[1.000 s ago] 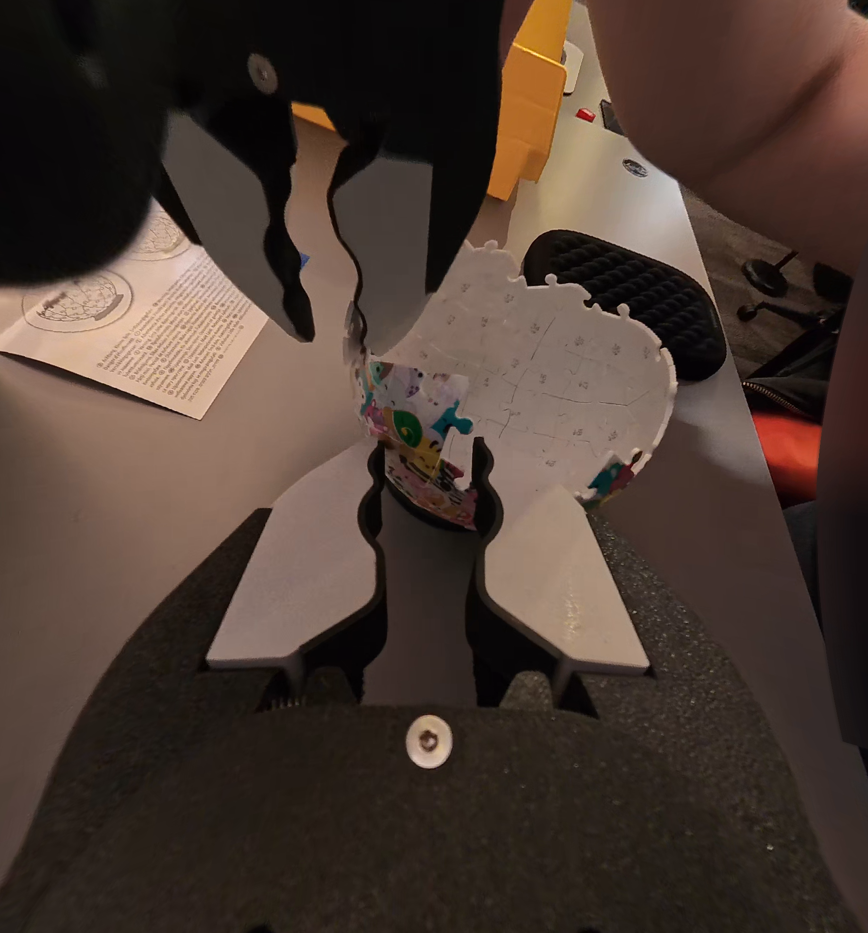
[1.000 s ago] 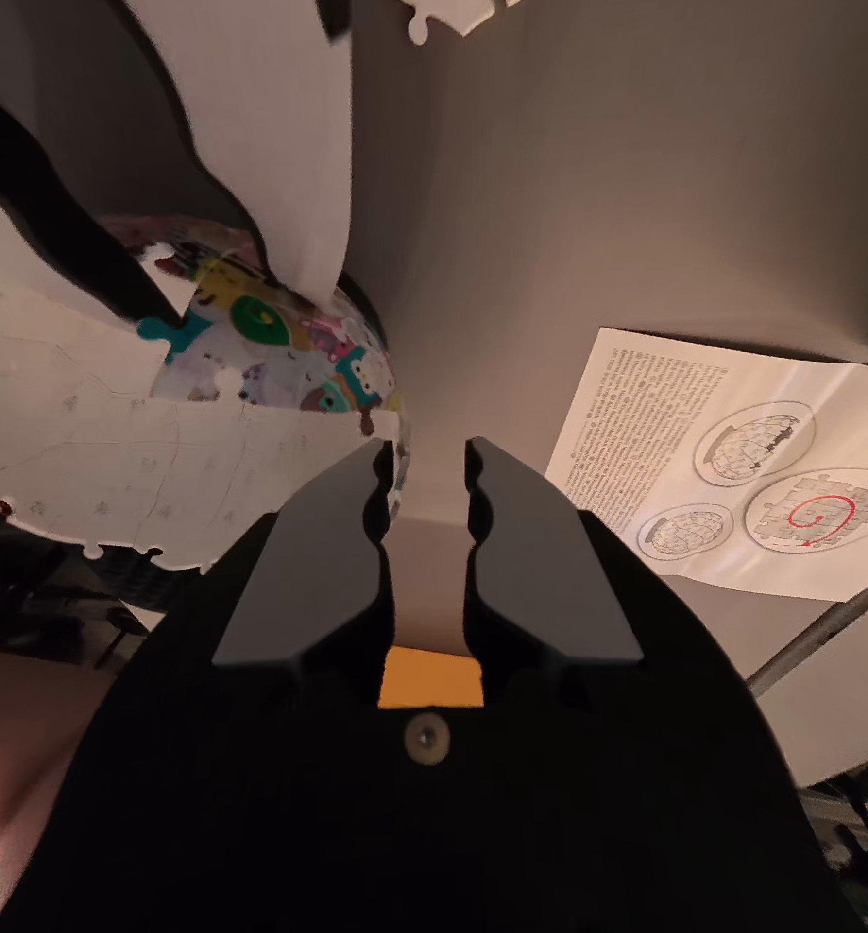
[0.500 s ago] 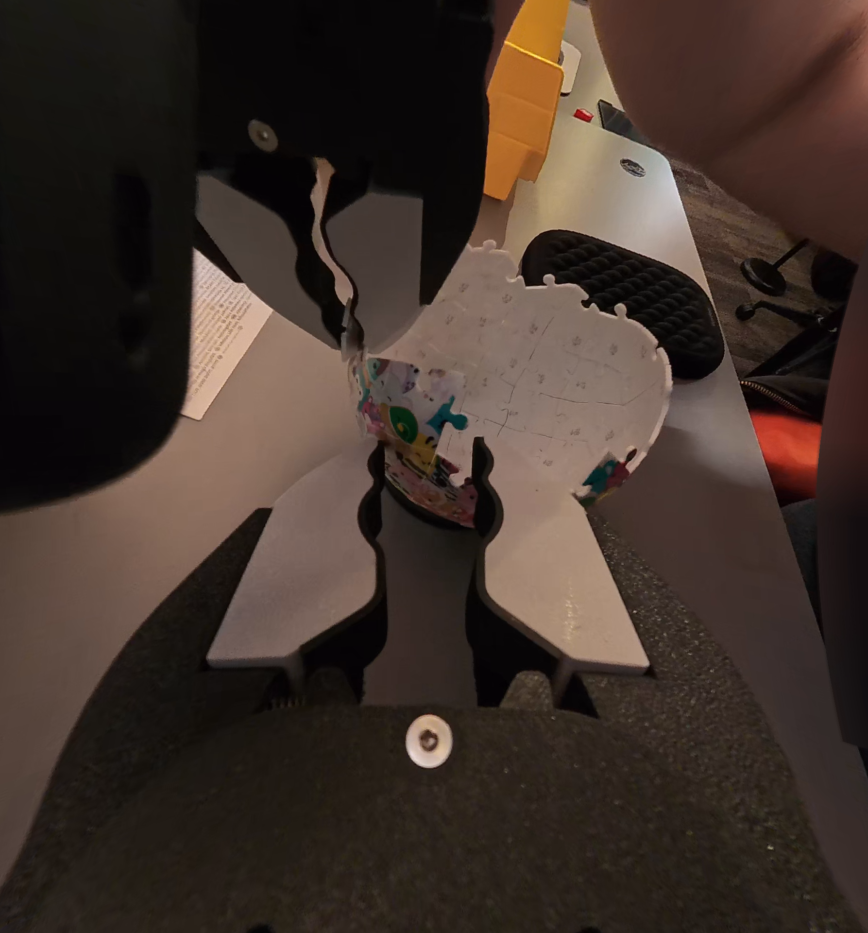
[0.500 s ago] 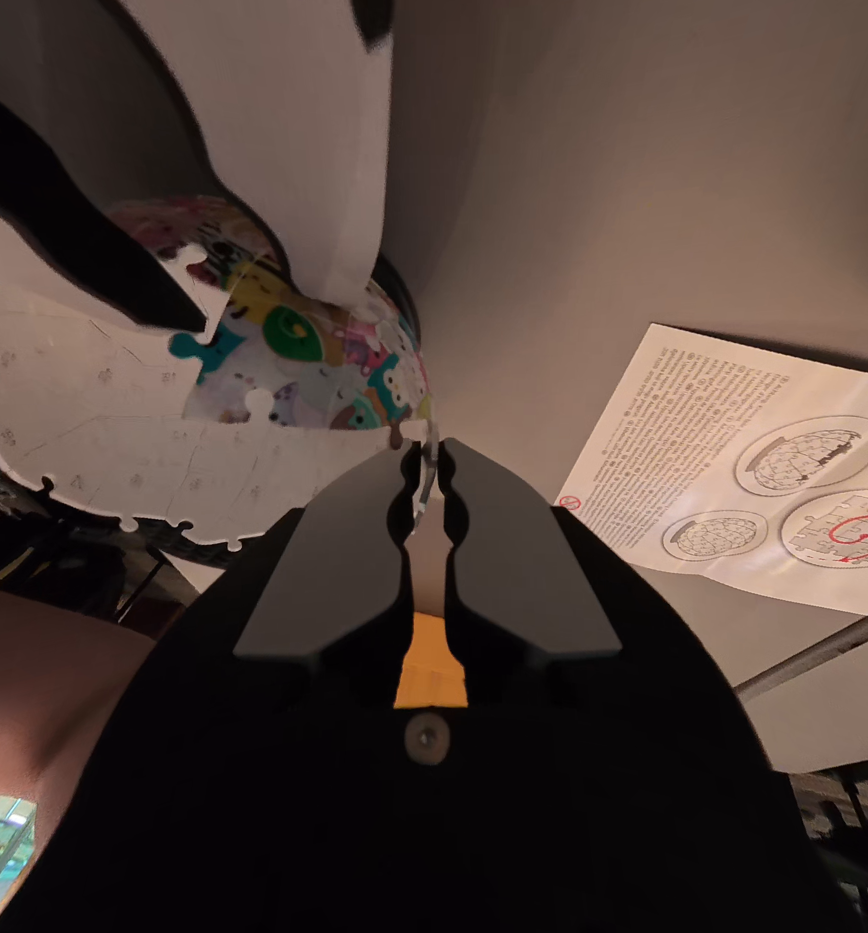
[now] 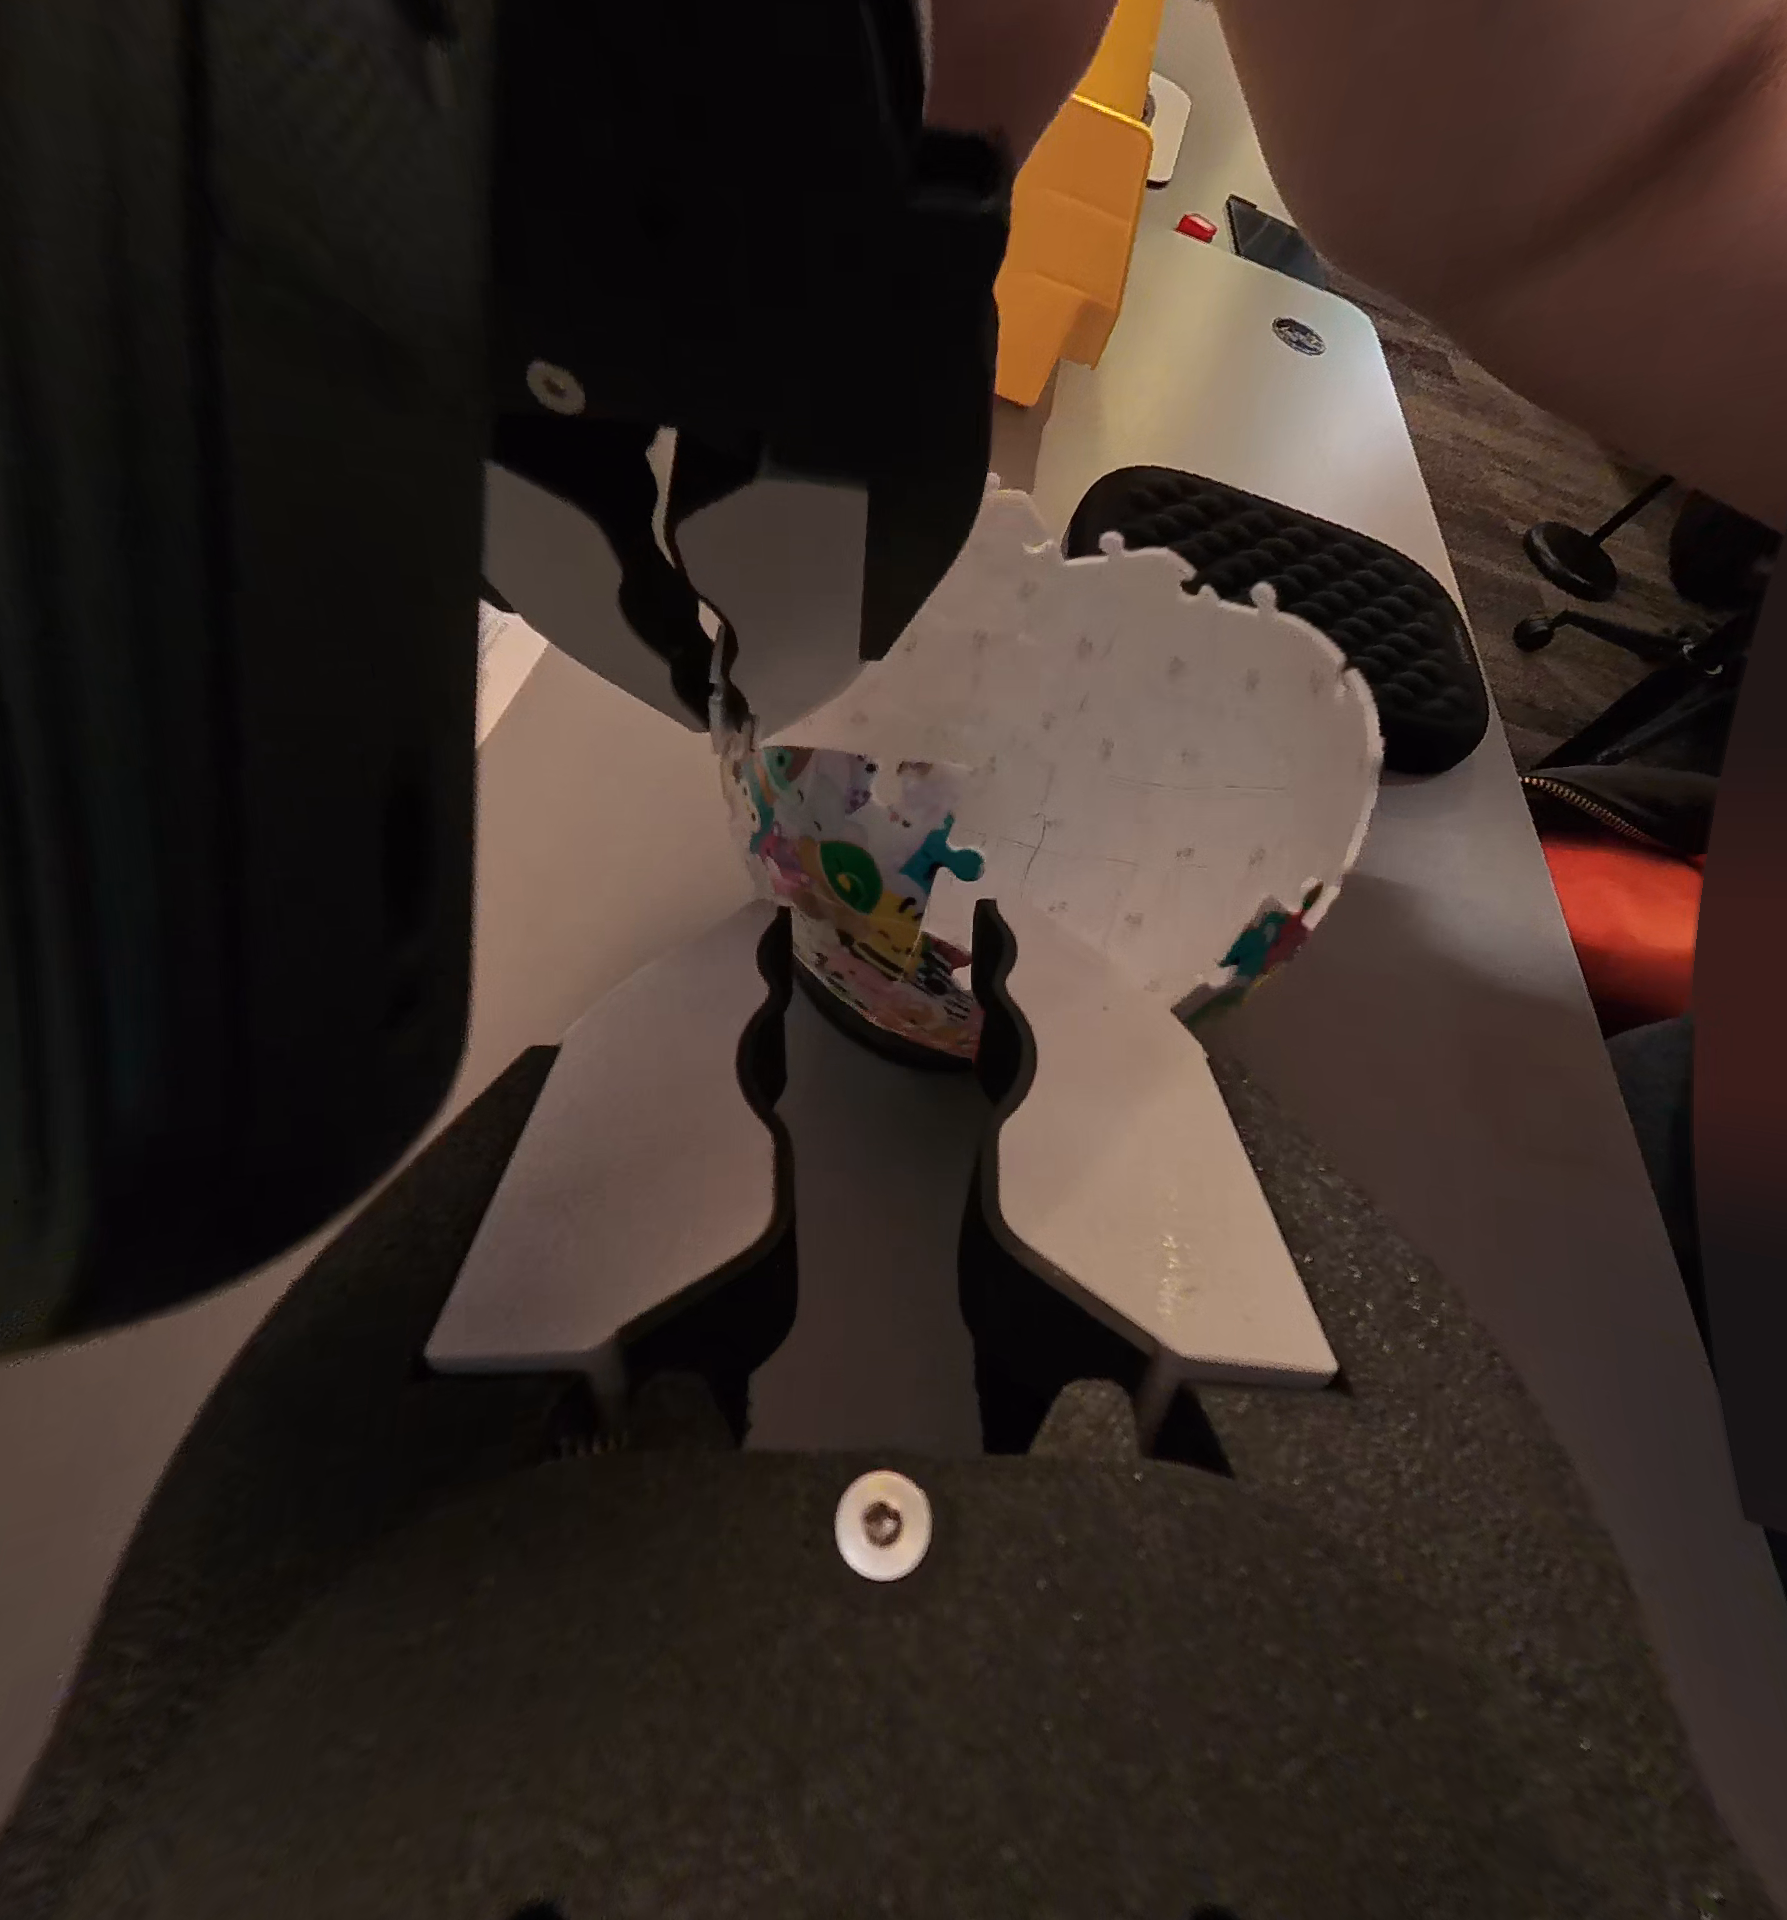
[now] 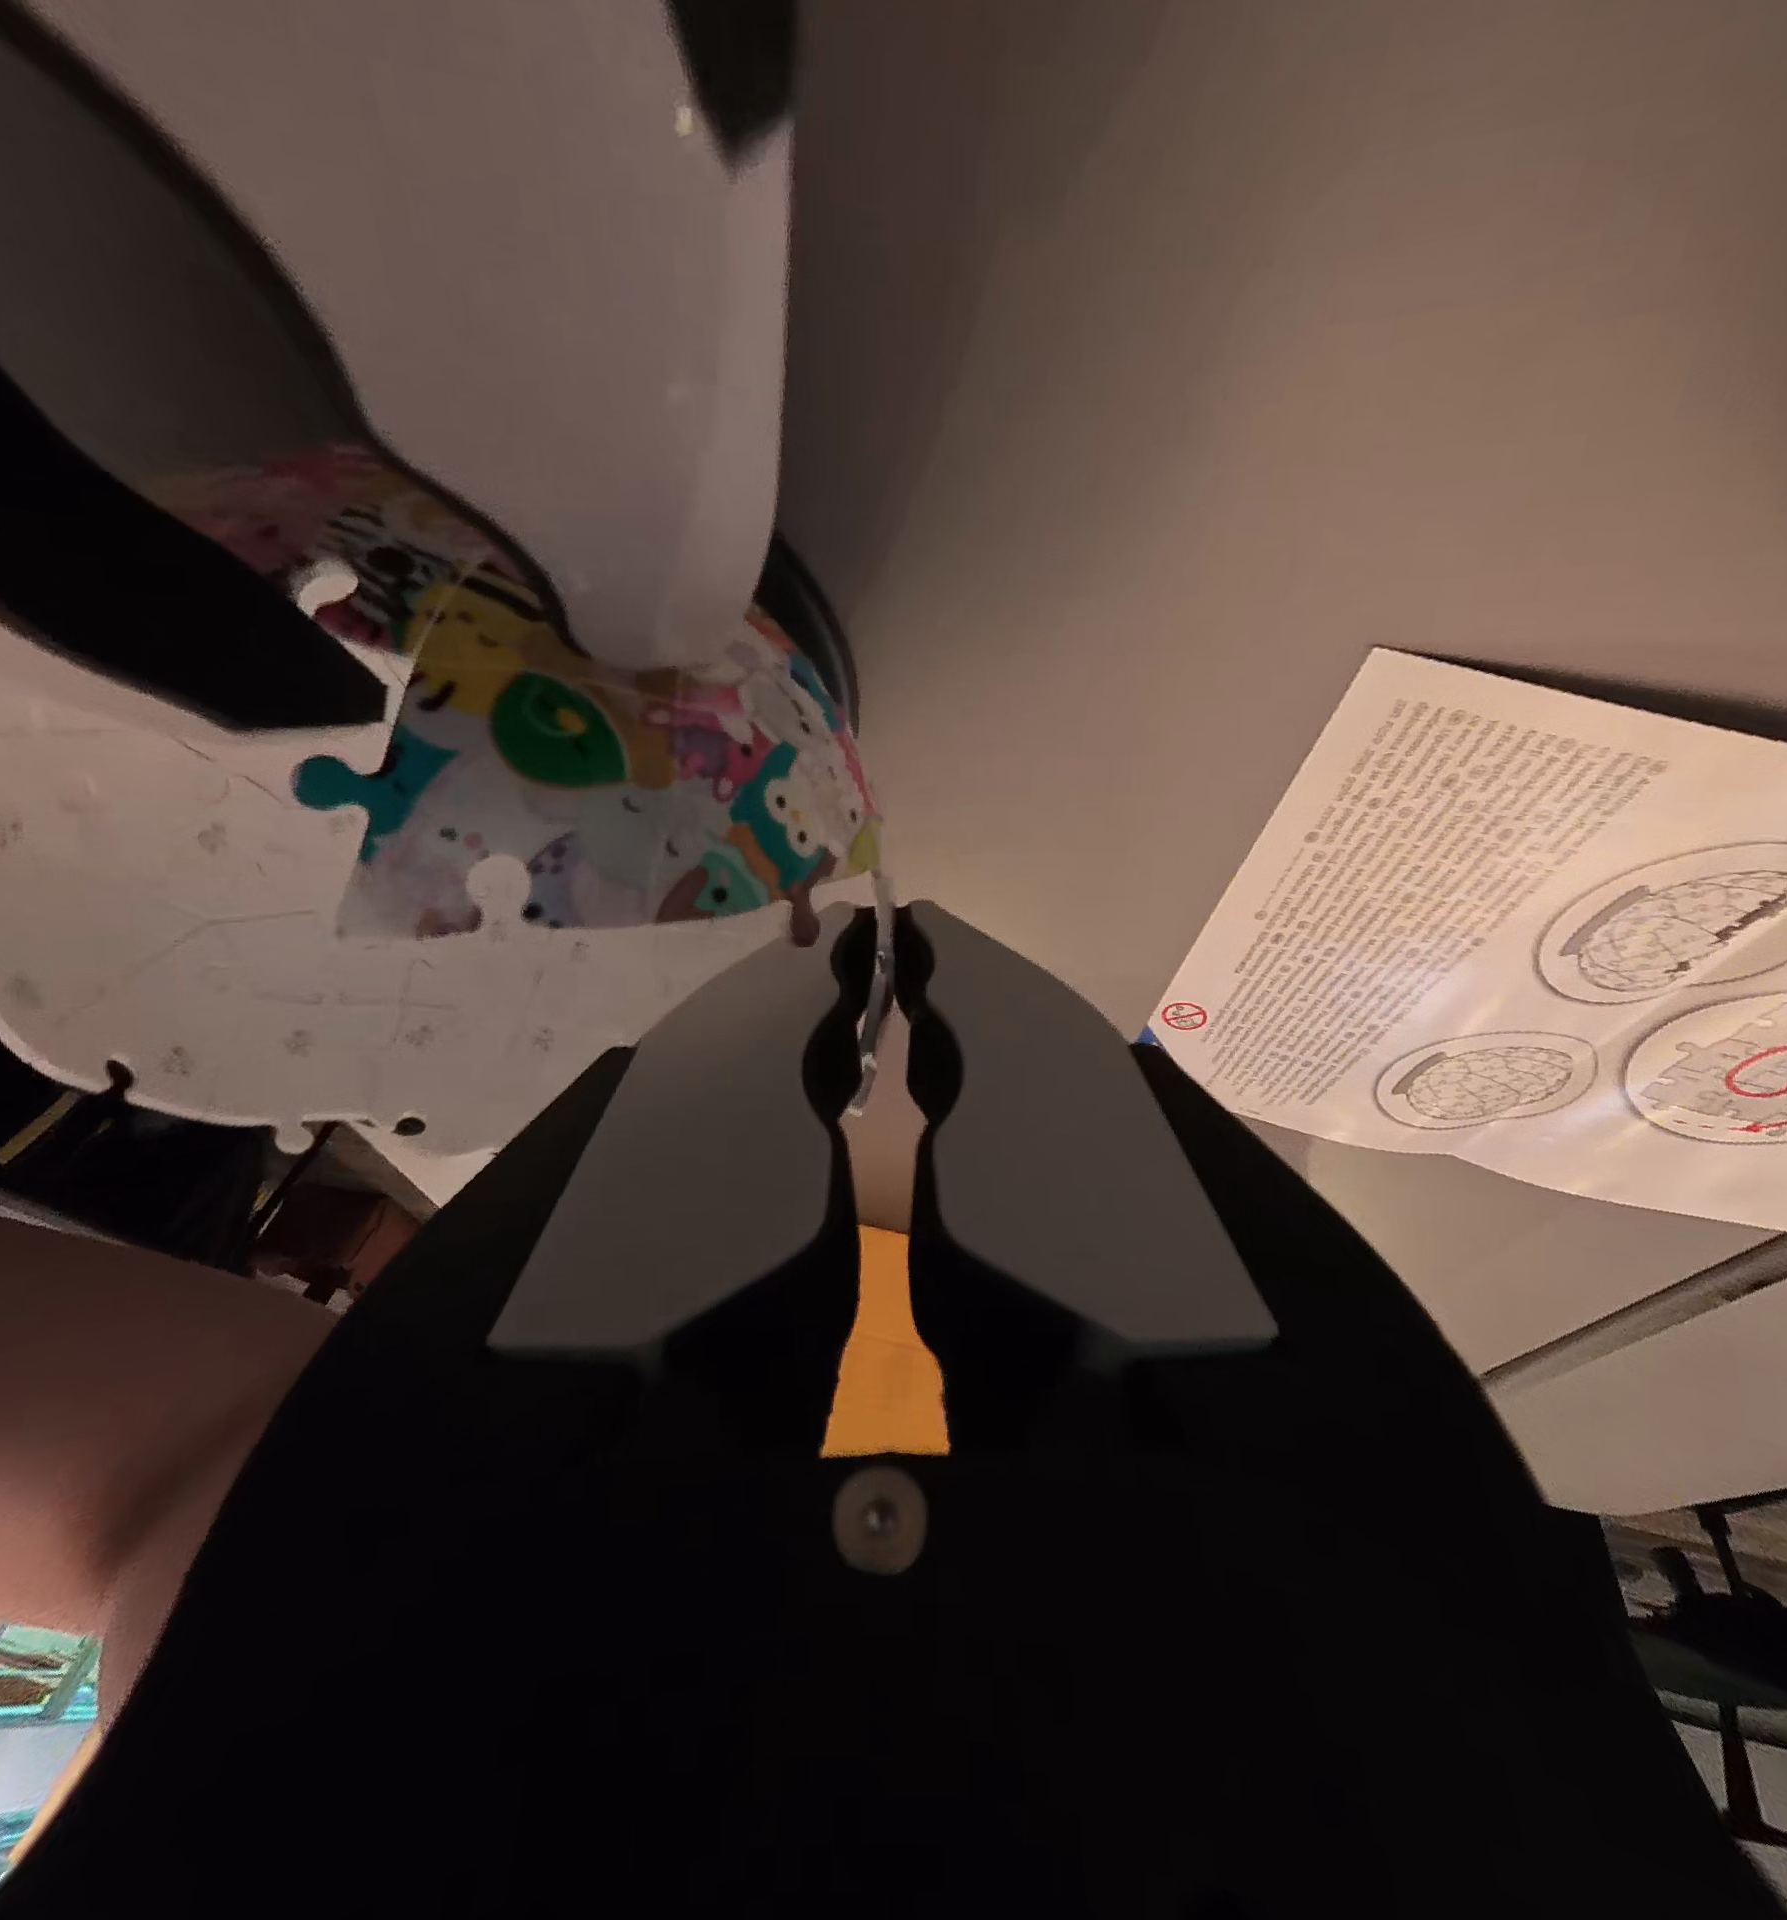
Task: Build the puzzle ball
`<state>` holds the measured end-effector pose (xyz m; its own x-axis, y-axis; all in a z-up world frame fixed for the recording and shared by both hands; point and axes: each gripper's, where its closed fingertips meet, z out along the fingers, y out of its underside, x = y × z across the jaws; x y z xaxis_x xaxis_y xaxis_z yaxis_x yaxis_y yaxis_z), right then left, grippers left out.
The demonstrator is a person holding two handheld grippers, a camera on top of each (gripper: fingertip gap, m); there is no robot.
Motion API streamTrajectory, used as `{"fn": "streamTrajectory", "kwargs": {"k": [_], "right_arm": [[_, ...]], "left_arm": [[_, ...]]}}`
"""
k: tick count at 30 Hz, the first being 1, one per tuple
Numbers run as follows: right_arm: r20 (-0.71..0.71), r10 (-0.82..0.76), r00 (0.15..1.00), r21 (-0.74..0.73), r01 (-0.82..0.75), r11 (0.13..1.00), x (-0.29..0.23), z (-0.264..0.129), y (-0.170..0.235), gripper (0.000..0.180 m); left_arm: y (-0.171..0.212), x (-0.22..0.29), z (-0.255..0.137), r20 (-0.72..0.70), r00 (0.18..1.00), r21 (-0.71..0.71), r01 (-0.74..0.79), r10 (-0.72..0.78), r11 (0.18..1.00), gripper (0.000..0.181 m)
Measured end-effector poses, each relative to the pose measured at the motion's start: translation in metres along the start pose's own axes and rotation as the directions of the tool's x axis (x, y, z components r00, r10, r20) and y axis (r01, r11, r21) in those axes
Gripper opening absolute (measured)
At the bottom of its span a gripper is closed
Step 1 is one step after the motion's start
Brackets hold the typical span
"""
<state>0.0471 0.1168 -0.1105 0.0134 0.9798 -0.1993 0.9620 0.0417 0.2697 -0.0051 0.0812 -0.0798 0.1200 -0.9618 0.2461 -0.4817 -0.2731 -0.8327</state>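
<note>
Grey table (image 5: 1388, 1091) carrying the work, under dim warm light; carpeted floor and chair bases showing beyond its far edge.

Item 1: puzzle ball (image 5: 1107, 790), part-built, an open shell sitting on the table at the centre of the scene. White numbered inner face is showing towards the left wrist view; colourful cartoon outer face (image 6: 598, 790) is showing towards the right wrist view. The rim is jagged with free tabs. A dark round stand seems to be lying under it, only partly visible.

Item 2: left tongs (image 5: 884, 935), grey-faced, pointing at the lower near side of the ball, fingers standing apart with the ball's coloured edge between the tips. Whether they are touching the ball cannot be told.

Item 3: right tongs (image 6: 873, 925), black, reaching down onto the ball's upper rim from the opposite side, fingers nearly together and clamping a thin puzzle piece (image 6: 878, 987) edge-on. The piece is meeting the rim of the ball at its left edge.

Item 4: instruction sheet (image 6: 1512, 977), white paper with round diagrams, lying flat on the table beside the ball.

Item 5: black textured pad (image 5: 1294, 613), lying just behind the ball.

Item 6: yellow block-shaped object (image 5: 1076, 260), standing farther behind the ball.

Item 7: a person's forearm (image 5: 1543, 208), reaching in above the ball.
</note>
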Motion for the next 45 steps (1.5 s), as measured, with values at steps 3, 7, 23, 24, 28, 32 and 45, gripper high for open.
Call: {"fn": "streamTrajectory", "kwargs": {"k": [3, 7, 23, 24, 28, 32, 45], "right_arm": [[0.034, 0.004, 0.999, -0.013, -0.004, 1.0, -0.004, 0.001, 0.004, 0.005], [-0.009, -0.008, 1.0, 0.032, 0.009, 0.999, 0.0, 0.0, 0.004, 0.018], [-0.152, 0.156, 0.976, 0.746, 0.01, 0.666, 0.0, -0.073, 0.015, 0.028], [-0.138, 0.165, 0.977, 0.76, -0.002, 0.65, -0.002, -0.071, 0.016, 0.027], [-0.135, 0.189, 0.973, 0.726, -0.033, 0.687, 0.004, -0.049, 0.017, 0.028], [-0.118, 0.169, 0.979, 0.703, -0.038, 0.71, 0.005, -0.036, 0.013, 0.027], [-0.108, 0.112, 0.988, 0.645, -0.016, 0.764, -0.002, -0.031, 0.005, 0.007]], "left_arm": [[0.001, 0.001, 0.001, 0.0, 1.0, -0.002, -0.002, 0.002, 1.0, 0.033], [0.001, 0.0, 0.001, 0.002, 1.0, -0.001, -0.001, 0.001, 1.0, 0.033], [-0.003, -0.003, -0.001, 0.001, 1.0, 0.022, 0.018, -0.018, 1.0, 0.032], [-0.003, -0.003, 0.0, -0.002, 1.0, 0.024, 0.021, -0.021, 1.0, 0.032], [-0.004, -0.003, 0.003, 0.0, 1.0, 0.019, 0.015, -0.015, 1.0, 0.032], [-0.005, -0.003, 0.004, 0.007, 1.0, 0.017, 0.016, -0.016, 1.0, 0.032], [-0.007, -0.003, 0.005, 0.008, 1.0, 0.026, 0.015, -0.016, 1.0, 0.032]]}}
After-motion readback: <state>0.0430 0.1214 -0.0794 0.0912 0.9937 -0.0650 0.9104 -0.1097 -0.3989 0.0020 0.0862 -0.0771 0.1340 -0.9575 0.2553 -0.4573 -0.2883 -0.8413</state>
